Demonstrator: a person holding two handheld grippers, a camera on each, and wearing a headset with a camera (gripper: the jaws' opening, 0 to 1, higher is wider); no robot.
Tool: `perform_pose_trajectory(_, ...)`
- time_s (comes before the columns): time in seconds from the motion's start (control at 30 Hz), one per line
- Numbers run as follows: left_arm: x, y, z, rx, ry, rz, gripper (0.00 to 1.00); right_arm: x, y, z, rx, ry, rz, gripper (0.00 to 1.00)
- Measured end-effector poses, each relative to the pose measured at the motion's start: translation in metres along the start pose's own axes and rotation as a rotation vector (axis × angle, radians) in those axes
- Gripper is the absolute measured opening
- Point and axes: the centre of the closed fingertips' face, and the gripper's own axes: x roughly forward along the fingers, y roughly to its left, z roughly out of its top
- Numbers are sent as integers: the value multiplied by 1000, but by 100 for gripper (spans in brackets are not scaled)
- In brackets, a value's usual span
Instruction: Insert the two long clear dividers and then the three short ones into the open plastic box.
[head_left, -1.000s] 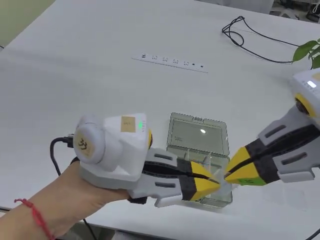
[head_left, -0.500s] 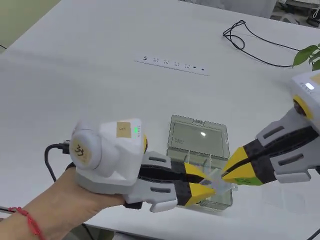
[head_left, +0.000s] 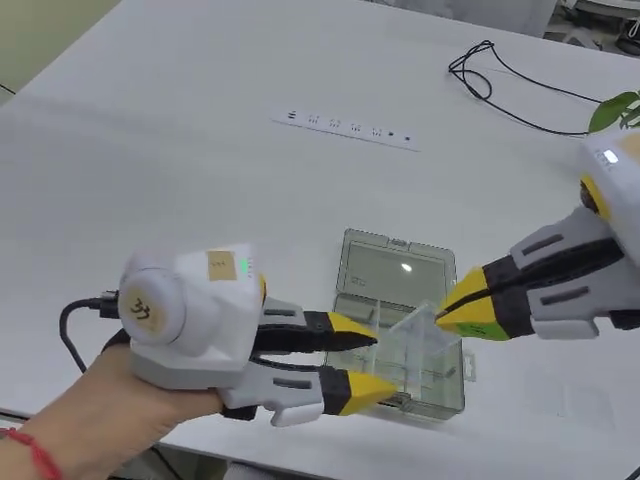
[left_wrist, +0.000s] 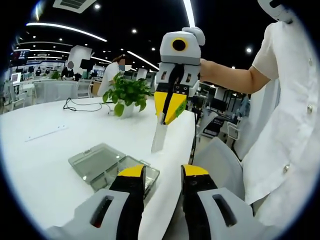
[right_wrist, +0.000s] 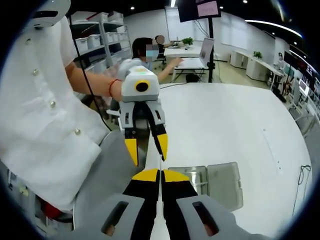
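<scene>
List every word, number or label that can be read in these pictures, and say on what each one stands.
"33", probably: dark mark on the round end of the left gripper; blurred, not certain.
Tan sticker on top of the same gripper: too small to read.
Green label on the right gripper, which holds a clear divider: print unreadable.
Power strip: markings too small to read.

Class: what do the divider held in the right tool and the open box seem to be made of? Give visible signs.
The divider looks like clear, rigid plastic: the box shows through it. The box seems smoky translucent plastic, smooth: a lamp glints on its lid.
</scene>
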Motion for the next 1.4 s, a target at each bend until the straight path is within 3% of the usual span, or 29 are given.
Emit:
perform_pose_trajectory(0.43, -11, 30, -20, -7, 29, 118, 56, 29, -35, -17, 17, 10, -75, 2)
perform_pose_trajectory(0.73, -11, 42, -34, 3, 52, 152, 77, 53, -59, -37, 44, -7, -100, 2)
perform_pose_trajectory(1.0, -9, 49, -42, -4, 63, 171, 93, 74, -68, -52, 63, -17, -107, 2)
perform_pose_trajectory(1.4, -10, 51, -46, -15, 74, 176, 97, 86, -77, -63, 66, -21, -120, 2)
